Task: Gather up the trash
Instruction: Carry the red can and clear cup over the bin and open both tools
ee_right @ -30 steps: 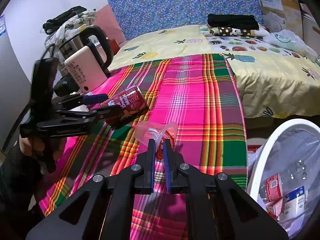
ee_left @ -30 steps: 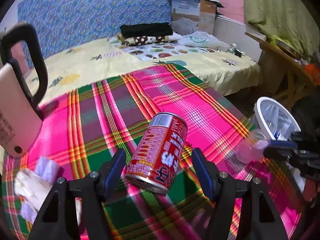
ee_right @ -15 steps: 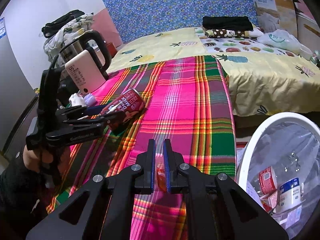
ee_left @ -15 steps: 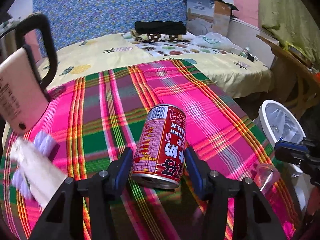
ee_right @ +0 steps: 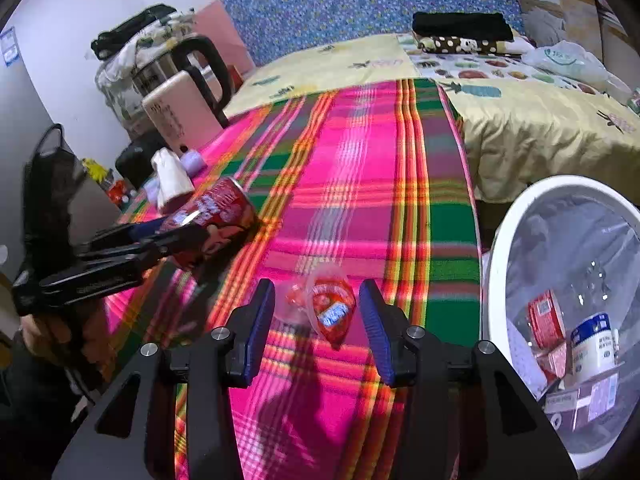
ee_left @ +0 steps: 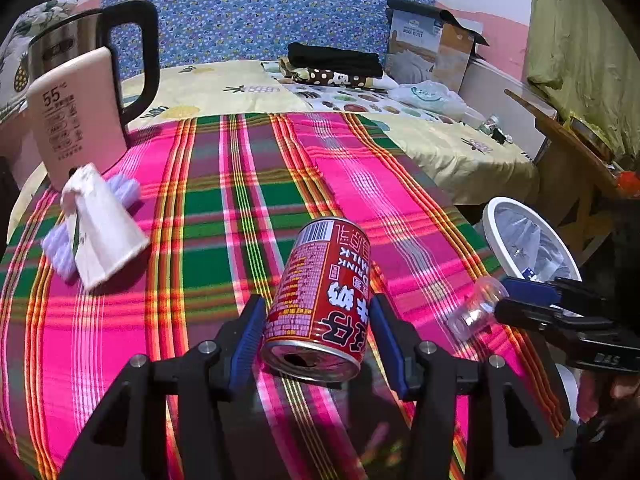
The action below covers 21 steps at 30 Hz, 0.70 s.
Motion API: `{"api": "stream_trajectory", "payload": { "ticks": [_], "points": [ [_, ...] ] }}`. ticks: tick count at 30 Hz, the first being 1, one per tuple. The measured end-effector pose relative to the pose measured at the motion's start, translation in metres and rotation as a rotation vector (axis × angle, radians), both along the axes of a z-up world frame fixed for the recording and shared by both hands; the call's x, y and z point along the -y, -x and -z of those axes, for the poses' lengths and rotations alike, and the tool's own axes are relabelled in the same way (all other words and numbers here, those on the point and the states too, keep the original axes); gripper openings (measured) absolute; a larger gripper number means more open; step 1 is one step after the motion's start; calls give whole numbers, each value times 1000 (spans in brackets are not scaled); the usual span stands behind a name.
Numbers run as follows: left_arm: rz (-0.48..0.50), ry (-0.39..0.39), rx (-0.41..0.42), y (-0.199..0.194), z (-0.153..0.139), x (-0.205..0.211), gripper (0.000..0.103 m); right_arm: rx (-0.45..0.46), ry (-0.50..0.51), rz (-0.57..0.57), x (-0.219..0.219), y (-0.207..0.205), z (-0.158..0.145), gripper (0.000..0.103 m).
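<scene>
A red milk-drink can (ee_left: 320, 280) lies tilted between the blue pads of my left gripper (ee_left: 316, 308), which is shut on it just above the plaid tablecloth (ee_left: 224, 208). From the right wrist view the can (ee_right: 224, 204) pokes out of the left gripper (ee_right: 188, 232). My right gripper (ee_right: 317, 292) is opening. A clear plastic cup with a red wrapper inside (ee_right: 332, 308) sits loose between its jaws, touching neither pad. The same cup (ee_left: 474, 312) shows at the right gripper's tips (ee_left: 504, 298). A white bin with a clear liner (ee_right: 496, 280) stands beside the table, trash inside.
A pink-and-steel kettle (ee_left: 72, 120) stands at the table's far left, with a crumpled white paper (ee_left: 100, 232) on a lilac item in front of it. A bed with a yellow quilt (ee_left: 440, 148) lies beyond the table. A wooden table (ee_left: 568, 144) is at the right.
My left gripper closed onto the can and moved along the table. My right gripper, shut on the cup before, has spread its jaws and shifted toward the bin.
</scene>
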<state>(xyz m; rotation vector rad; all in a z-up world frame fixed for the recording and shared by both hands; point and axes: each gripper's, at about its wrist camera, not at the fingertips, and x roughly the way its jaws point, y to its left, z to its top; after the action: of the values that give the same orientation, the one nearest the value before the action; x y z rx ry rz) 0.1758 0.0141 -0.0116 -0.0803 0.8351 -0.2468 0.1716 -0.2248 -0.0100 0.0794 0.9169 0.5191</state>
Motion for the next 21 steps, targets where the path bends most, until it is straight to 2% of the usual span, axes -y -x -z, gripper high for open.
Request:
{"api": "stream_trajectory", "payload": {
  "ticks": [4,5,6,7,11,21],
  "points": [
    [-10,11,-5,10,3,0,56,-6,2,-8,-1,0,2,45],
    [-14,11,-5,13,4,1,56,2,12,-14,-3,1,1,42],
    [-15,13,-6,15,5,1,56,7,23,-20,-5,2,1,38],
    [-17,16,-6,17,5,2,56,10,34,-28,-7,3,2,29],
    [-28,24,-3,24,6,4,56,20,59,-50,-12,8,3,9],
    [-37,43,18,41,0,16,56,76,54,-10,-5,24,-15,8]
  ]
}}
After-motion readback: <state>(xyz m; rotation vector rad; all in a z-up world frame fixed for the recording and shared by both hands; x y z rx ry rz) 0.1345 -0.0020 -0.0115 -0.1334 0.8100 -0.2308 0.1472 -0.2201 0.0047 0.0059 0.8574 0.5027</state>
